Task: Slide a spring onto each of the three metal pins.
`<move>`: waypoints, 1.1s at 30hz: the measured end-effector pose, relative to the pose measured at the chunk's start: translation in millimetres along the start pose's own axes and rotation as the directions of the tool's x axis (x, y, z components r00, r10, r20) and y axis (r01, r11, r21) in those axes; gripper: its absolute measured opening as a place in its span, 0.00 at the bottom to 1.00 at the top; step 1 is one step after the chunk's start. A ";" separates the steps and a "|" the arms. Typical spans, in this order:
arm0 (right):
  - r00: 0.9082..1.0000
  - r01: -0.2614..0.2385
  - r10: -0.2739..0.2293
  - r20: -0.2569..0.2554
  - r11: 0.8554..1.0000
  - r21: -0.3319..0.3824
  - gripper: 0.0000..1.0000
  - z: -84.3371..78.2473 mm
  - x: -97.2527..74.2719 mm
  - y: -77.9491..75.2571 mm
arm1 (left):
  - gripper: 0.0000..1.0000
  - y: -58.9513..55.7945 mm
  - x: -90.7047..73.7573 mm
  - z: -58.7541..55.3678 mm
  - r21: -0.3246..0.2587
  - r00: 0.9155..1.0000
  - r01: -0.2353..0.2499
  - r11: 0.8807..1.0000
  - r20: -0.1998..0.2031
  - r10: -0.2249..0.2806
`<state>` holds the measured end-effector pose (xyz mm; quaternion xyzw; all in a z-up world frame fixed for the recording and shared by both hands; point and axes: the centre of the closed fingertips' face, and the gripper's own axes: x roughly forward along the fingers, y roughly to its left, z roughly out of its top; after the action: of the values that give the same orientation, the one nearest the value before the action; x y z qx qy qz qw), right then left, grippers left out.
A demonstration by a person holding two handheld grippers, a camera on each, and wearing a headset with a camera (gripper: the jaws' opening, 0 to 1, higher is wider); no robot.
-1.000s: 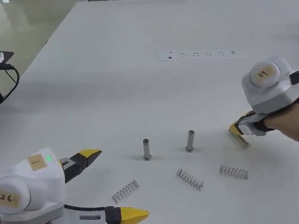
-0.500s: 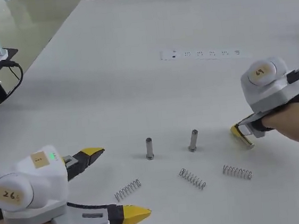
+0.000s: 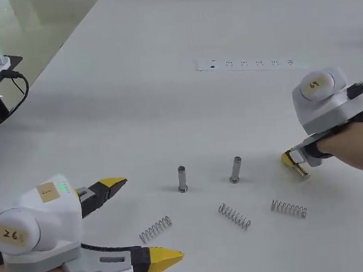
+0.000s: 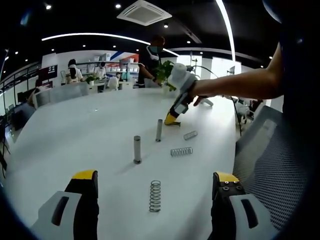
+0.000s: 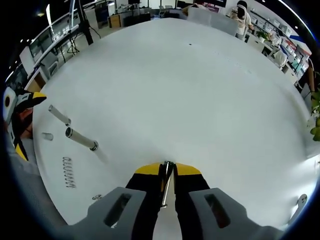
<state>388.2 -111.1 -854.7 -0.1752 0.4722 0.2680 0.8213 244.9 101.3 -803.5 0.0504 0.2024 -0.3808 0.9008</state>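
**Third pin pinched in my right gripper; three springs loose on the table**

The room is a bright open office, with people well off at the far desks. I work at a broad white table (image 3: 130,83). Its top looks smooth, so I expect small parts to skid or roll on it.

My left gripper (image 3: 138,222) hovers wide open and empty beside the leftmost spring (image 3: 155,229). My right gripper (image 5: 167,169) is closed tight on the third pin (image 5: 164,192), a thin rod held low at the table.

The left pin (image 3: 182,179) and right pin (image 3: 236,169) stand upright and apart. They look stiff, slick and narrow-footed, so I judge a sideways nudge would topple them.

The middle spring (image 3: 233,215) and right spring (image 3: 288,208) lie on their sides nearby. The springs are light, soft wire. I would pinch one gently across its middle coils, since a hard squeeze could crush it or shoot it out.
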 end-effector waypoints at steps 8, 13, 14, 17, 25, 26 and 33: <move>1.000 0.016 -0.016 -0.007 1.000 -0.002 0.06 0.2 -0.1 0.4 | 0.92 0.3 -0.4 1.3 -0.001 1.000 -0.002 1.000 0.005 0.002; 1.000 0.010 -0.010 0.000 1.000 0.001 0.06 0.1 -3.2 2.4 | 0.91 -0.2 -1.0 1.3 -0.001 1.000 -0.003 1.000 0.006 0.003; 1.000 0.010 -0.010 0.003 1.000 0.001 0.05 0.3 -4.1 2.5 | 0.91 -0.1 -1.0 1.4 -0.001 1.000 -0.003 1.000 0.006 0.003; 1.000 0.008 -0.008 0.011 1.000 -0.002 0.05 0.5 -7.2 3.0 | 0.91 -0.3 -0.7 2.6 0.002 1.000 -0.002 1.000 0.008 0.002; 0.999 0.014 -0.014 0.043 1.000 -0.005 0.05 4.1 -19.8 4.3 | 0.91 -1.5 -0.8 3.3 0.005 1.000 0.002 1.000 0.010 -0.002; 0.999 0.015 -0.015 0.048 1.000 -0.006 0.05 4.2 -21.5 4.2 | 0.91 -1.7 -0.8 3.5 0.006 1.000 0.003 1.000 0.010 -0.003; 0.997 0.019 -0.019 0.072 1.000 0.002 0.05 3.2 -30.1 1.8 | 0.91 -2.6 -0.4 4.9 0.011 1.000 0.005 1.000 0.012 -0.005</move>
<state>377.0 -116.2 -827.0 -0.1696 0.4409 0.2659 0.8403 244.4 98.6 -798.7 0.0524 0.1950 -0.3845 0.9008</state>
